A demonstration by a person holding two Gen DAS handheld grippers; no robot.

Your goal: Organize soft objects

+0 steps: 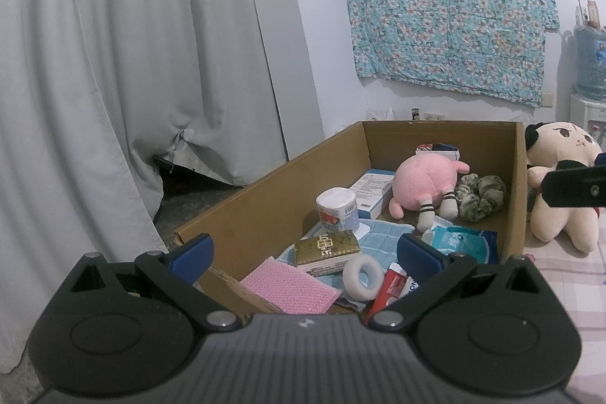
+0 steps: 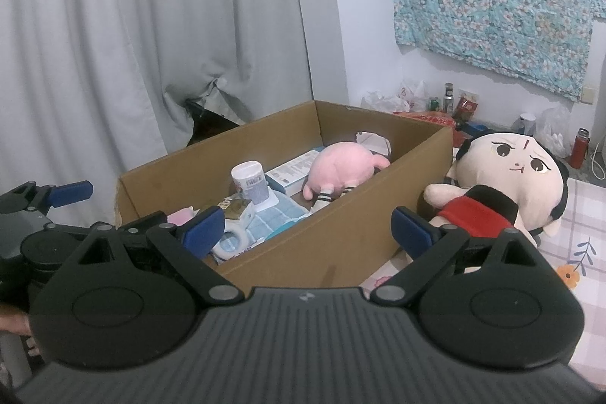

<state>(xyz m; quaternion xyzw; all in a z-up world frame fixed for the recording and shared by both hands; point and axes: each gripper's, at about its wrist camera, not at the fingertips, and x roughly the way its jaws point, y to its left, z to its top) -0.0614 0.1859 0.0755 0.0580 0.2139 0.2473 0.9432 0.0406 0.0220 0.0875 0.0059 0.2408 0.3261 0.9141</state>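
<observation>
An open cardboard box (image 1: 242, 199) (image 2: 341, 237) holds a pink plush (image 1: 424, 184) (image 2: 337, 169), a camouflage scrunchie (image 1: 479, 195), a blue cloth (image 1: 378, 233), a pink sponge (image 1: 291, 290), a toilet roll (image 1: 337, 211) (image 2: 253, 182) and small packets. A large cream doll in a red top (image 2: 503, 184) (image 1: 560, 177) lies on the bedding just right of the box. My left gripper (image 1: 306, 256) hovers open over the box's near end. My right gripper (image 2: 308, 231) stands open above the box's right wall, its right finger (image 2: 411, 230) close to the doll. Neither holds anything.
A grey curtain (image 1: 113, 63) hangs left behind the box, with a dark gap at its foot. A floral cloth (image 1: 450, 6) is pinned to the wall. Bottles and bags (image 2: 447, 101) sit along the far wall. A water dispenser (image 1: 589, 70) stands far right. Checked bedding (image 2: 583, 252) lies underneath.
</observation>
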